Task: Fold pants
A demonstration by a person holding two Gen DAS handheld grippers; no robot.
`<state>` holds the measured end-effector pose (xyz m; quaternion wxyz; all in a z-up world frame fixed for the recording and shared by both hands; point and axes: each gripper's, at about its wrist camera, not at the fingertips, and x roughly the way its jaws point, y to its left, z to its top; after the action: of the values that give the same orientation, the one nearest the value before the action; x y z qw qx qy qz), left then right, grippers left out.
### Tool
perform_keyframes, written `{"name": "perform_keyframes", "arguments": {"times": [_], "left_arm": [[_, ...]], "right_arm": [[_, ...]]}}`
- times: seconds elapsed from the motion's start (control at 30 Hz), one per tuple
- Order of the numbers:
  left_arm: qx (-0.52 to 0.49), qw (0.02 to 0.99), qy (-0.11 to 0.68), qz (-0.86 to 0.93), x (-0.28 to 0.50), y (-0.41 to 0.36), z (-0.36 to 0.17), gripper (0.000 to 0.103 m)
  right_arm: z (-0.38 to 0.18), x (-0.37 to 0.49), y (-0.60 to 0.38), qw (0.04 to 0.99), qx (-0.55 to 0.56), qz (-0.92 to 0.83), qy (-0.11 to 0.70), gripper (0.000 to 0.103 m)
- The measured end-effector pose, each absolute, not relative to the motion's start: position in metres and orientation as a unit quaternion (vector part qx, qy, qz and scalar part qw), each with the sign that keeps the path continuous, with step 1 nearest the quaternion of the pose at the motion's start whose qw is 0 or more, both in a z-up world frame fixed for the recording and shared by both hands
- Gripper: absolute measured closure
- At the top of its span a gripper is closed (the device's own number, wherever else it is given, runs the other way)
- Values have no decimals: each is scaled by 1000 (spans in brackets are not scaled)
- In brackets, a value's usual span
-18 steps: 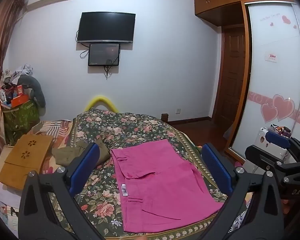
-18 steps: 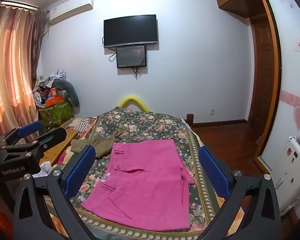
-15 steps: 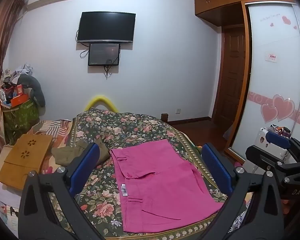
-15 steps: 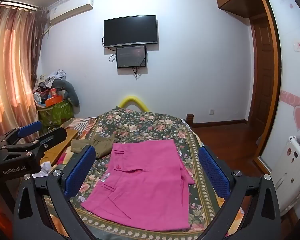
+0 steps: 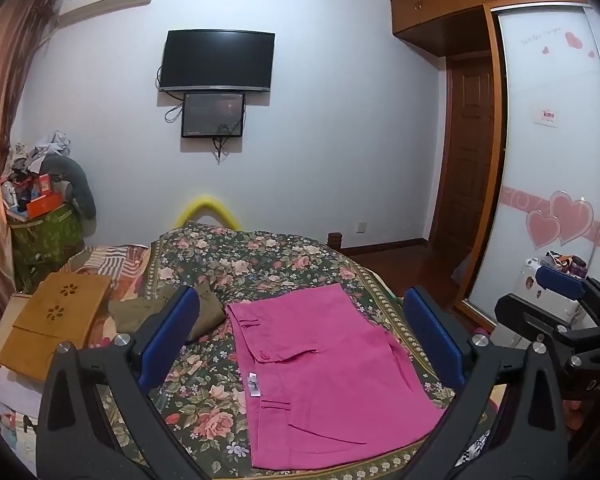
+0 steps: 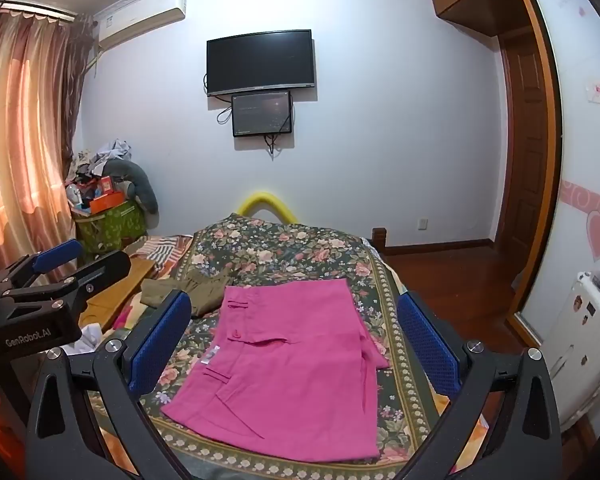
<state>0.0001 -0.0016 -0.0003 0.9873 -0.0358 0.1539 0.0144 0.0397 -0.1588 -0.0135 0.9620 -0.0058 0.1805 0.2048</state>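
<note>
Pink pants (image 5: 320, 376) lie folded flat on the floral bed (image 5: 260, 264).
We hold our left gripper (image 5: 300, 344) and right gripper (image 6: 296, 340) above them, fingers spread, grasping nothing.

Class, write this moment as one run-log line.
pink pants: folded flat on floral bedspread | left gripper: jaws open, holding nothing | right gripper: jaws open, holding nothing | olive garment: beside pants
</note>
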Motion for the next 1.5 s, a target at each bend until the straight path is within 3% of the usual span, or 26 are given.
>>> {"name": "perform_keyframes", "arguments": {"times": [1.5], "left_arm": [[-37,987,154,23,4,2,-3,0]], "right_arm": [[-11,44,-164,962,-4,205,179,1]]}}
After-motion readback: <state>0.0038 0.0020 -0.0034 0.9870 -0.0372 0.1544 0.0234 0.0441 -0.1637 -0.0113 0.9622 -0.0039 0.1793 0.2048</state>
